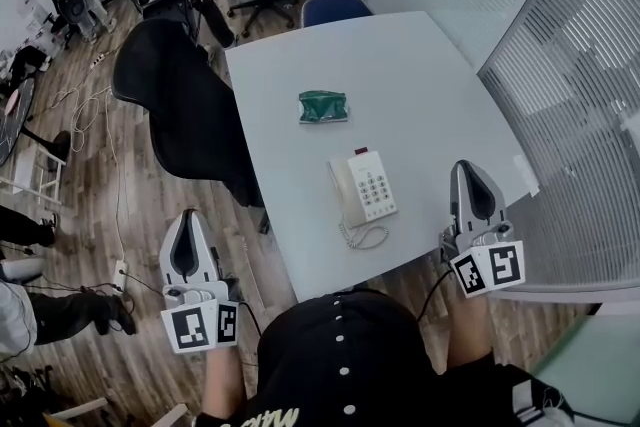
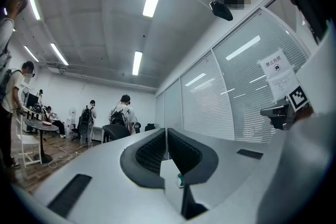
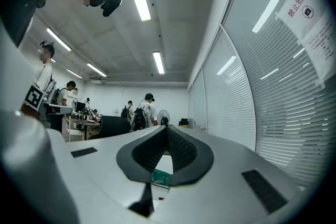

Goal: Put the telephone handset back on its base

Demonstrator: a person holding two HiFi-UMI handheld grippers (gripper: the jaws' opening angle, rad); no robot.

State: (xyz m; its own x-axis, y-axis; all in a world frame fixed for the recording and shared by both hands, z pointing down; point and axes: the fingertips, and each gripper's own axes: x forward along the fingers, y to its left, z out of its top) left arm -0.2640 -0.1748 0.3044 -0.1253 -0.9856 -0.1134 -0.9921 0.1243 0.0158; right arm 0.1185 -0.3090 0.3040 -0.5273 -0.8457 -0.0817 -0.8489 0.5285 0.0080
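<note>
A: Where is the handset (image 1: 346, 197) found?
B: Apparently seated on the base (image 1: 374, 183), on the counter (image 1: 420, 85). Light, rigid, smooth plastic is presumed; its middle should be grasped. Left claw (image 1: 187, 218) and right claw (image 1: 467, 167) are closed, empty.

Cream push-button telephone base (image 1: 372, 185) flat toward tabletop's (image 1: 420, 85) near edge; handset (image 1: 345, 195) seated along left side, coiled cord (image 1: 366, 236) bunched nearer.
</note>
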